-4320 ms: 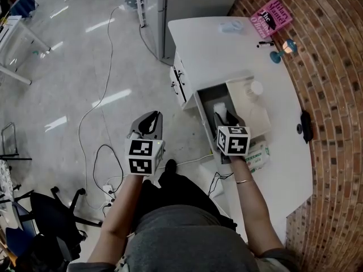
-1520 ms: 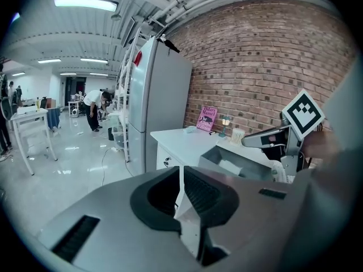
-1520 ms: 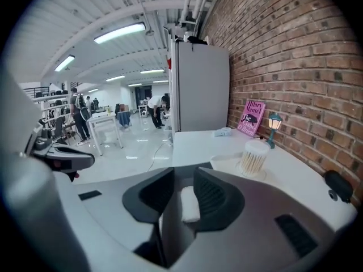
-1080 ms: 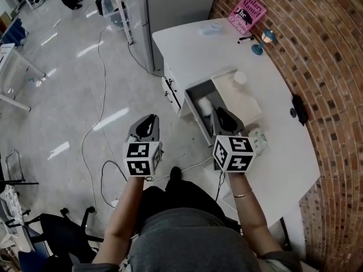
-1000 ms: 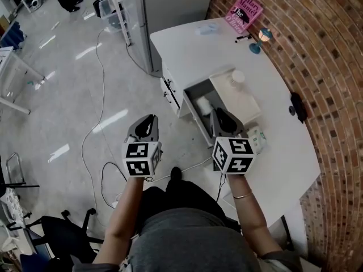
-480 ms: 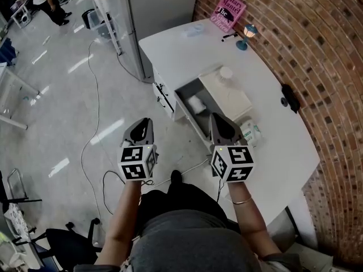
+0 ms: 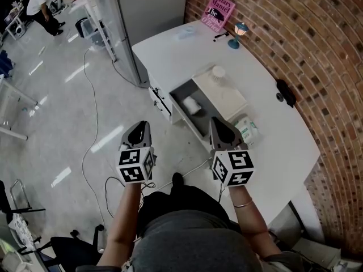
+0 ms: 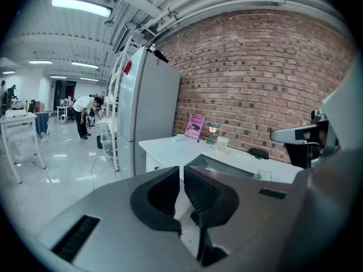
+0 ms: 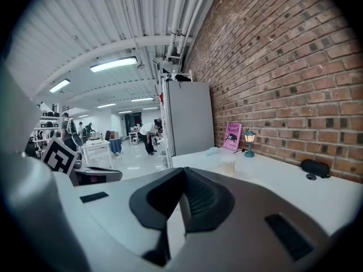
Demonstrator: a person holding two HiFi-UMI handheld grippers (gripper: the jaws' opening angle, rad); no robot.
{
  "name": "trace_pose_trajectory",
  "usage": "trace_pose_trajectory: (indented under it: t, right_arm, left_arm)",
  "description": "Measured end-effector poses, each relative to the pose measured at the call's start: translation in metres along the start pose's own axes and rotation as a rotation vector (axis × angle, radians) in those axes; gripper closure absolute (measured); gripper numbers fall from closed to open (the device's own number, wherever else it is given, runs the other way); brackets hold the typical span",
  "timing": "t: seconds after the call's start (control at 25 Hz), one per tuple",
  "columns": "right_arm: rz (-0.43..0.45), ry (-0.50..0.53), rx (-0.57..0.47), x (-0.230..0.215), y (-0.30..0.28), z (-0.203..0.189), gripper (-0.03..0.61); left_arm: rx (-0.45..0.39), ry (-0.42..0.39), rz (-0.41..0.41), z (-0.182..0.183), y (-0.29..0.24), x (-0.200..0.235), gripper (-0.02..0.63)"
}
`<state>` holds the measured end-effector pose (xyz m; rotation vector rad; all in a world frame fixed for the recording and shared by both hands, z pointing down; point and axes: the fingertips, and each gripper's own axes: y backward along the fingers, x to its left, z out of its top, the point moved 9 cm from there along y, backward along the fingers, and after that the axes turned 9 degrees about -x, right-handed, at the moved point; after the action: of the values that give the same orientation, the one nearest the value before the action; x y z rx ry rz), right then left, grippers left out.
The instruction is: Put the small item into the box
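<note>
A small white item [image 7: 193, 103] lies inside the open grey drawer-like box [image 7: 177, 93] at the front of the white desk [image 7: 266, 135]. My right gripper [image 7: 218, 122] hovers short of the box, off the desk's near edge, shut with nothing between its pads. In the right gripper view the right gripper [image 9: 182, 173] points along the desk top. My left gripper [image 7: 141, 125] hangs over the floor, left of the desk, jaws together and empty. In the left gripper view the left gripper [image 8: 180, 174] faces the desk and box from the side.
A flat white tray [image 7: 224, 98] with a round white cup [image 7: 218, 71] sits on the desk beside the box. A printed packet [image 7: 245, 130] lies near my right gripper. A pink book [image 7: 219, 10], a small lamp [image 7: 237, 34] and a black object [image 7: 283, 90] line the brick wall. A grey cabinet [image 7: 147, 16] stands behind; cables cross the floor.
My right gripper has drawn back from the box toward the person and its jaws have come together; the white item stays in the box. The left gripper has kept its place.
</note>
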<state>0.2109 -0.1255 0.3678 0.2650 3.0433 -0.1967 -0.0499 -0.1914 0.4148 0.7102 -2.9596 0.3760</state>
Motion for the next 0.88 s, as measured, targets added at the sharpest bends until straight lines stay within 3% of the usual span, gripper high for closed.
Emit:
trace_pose_trajectory:
  t: [0.88]
  right_arm:
    - [-0.066,-0.031,0.050,-0.008,0.014,-0.023,0.577]
  left_arm:
    - [-0.008,-0.013,-0.019,0.003,0.000,-0.006,0.575]
